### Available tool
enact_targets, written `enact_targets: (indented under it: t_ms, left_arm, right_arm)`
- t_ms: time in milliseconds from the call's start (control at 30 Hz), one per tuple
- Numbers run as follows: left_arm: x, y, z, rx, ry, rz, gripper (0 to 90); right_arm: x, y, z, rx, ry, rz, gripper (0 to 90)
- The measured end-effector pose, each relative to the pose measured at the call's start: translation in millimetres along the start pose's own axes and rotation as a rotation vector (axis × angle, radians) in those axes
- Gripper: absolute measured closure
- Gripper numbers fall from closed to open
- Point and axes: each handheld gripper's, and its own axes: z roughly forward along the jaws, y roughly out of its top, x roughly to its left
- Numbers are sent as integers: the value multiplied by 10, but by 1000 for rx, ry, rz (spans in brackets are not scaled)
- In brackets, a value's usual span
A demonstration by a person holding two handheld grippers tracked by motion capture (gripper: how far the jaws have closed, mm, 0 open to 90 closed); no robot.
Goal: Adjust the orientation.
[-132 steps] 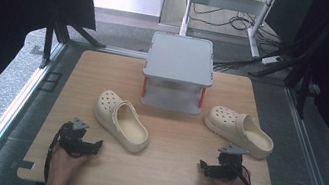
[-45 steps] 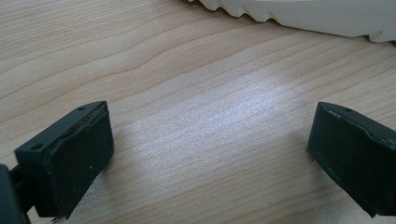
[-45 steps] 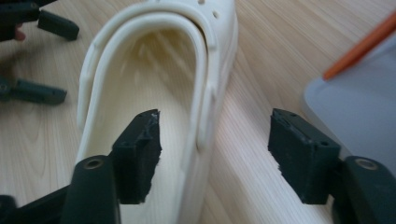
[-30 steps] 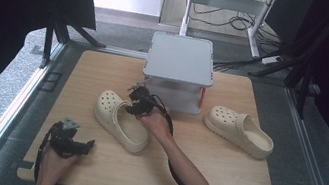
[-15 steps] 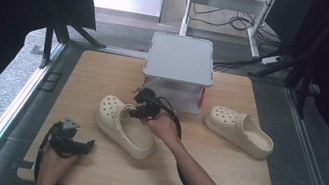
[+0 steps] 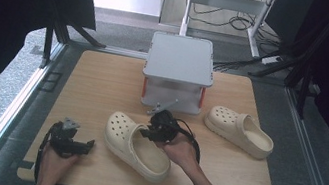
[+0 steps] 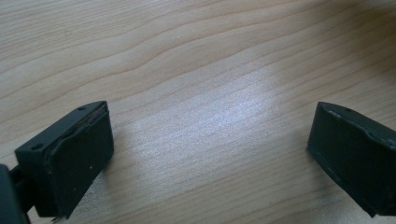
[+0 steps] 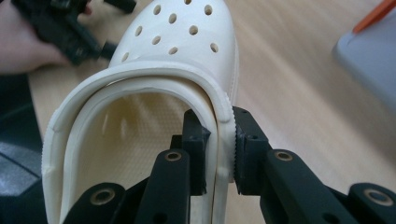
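A cream clog point(image 6: 137, 145) sits mid-table, its holed toe pointing left and away. My right gripper point(image 6: 154, 132) is shut on the clog's side wall. In the right gripper view the clog point(image 8: 177, 65) fills the middle, with one pad inside the rim and one outside point(image 8: 219, 154). A second cream clog point(image 6: 239, 130) lies at the right of the table. My left gripper point(image 6: 85, 144) rests at the near left, open. In the left gripper view its jaws stand wide apart point(image 7: 210, 154) over bare wood with nothing between them.
A grey box point(image 6: 177, 72) with a flat lid and orange latches stands at the back middle of the wooden table point(image 6: 98, 81). Metal frame rails run along both table sides. Cables and a stand lie on the floor beyond.
My right gripper has carried the clog to the right and toward the near edge, away from its earlier spot. The left gripper has stayed still, and the other clog has not moved.
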Motion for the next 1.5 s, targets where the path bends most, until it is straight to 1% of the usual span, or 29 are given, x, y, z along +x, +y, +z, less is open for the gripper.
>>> enact_targets:
  t_ms: [100,233,367,433,567,600,700,733,767,800,867,933,1033,1067,1100,1233,1300,1367,1400,1433,1500]
  left_arm:
    - [2,1,-2,2,-1,2,3]
    - [-1,0,0,-1,0,-2,3]
    - [-1,0,0,-1,1,-1,4]
    - [-1,0,0,-1,1,-1,3]
    - [-1,0,0,-1,0,-1,4]
    - [-1,0,0,0,0,-1,4]
    - [-1,0,0,-1,0,-1,4]
    - [-1,0,0,0,0,-1,4]
    - [-1,0,0,0,0,-1,4]
    - [-1,0,0,0,0,-1,4]
    - [-1,0,0,0,0,-1,4]
    - [-1,0,0,0,1,0,4]
    - [-1,0,0,0,0,-1,4]
    - [-2,0,0,-1,1,-1,4]
    - [-1,1,-1,2,2,1,4]
    - [-3,4,1,3,4,2,4]
    - [-5,4,2,1,4,-1,4]
    - [-5,5,2,1,4,-1,4]
    - [-5,4,2,1,4,-1,4]
    - [-5,4,2,1,4,-1,4]
    - [-3,5,1,3,4,1,4]
  right_arm:
    - [30,-181,-33,6,6,20,772]
    - [50,-395,-39,15,8,30,771]
    - [63,-545,-23,29,-17,19,769]
    - [61,-561,-17,27,-20,19,769]
    - [56,-592,-19,13,-15,-5,746]
    - [45,-595,-19,7,-4,-12,727]
    - [2,-596,-59,-38,29,-17,586]
    - [-19,-593,-76,-42,40,-22,545]
    - [-52,-597,-120,-51,51,-21,528]
    - [-52,-597,-120,-51,51,-21,528]
    - [-86,-609,-167,-62,49,-24,492]
    - [-117,-624,-218,-64,63,-23,471]
    - [-159,-647,-300,-62,56,-20,453]
    - [-195,-663,-364,-68,48,-13,440]
    - [-195,-663,-364,-68,48,-13,440]
    - [-272,-709,-484,-84,2,7,415]
    - [-313,-731,-541,-83,-4,19,409]
    - [-353,-759,-593,-89,-13,20,381]
    - [-400,-790,-646,-93,-18,27,356]
    - [-400,-790,-646,-93,-18,27,356]
    - [-448,-825,-696,-93,-38,35,347]
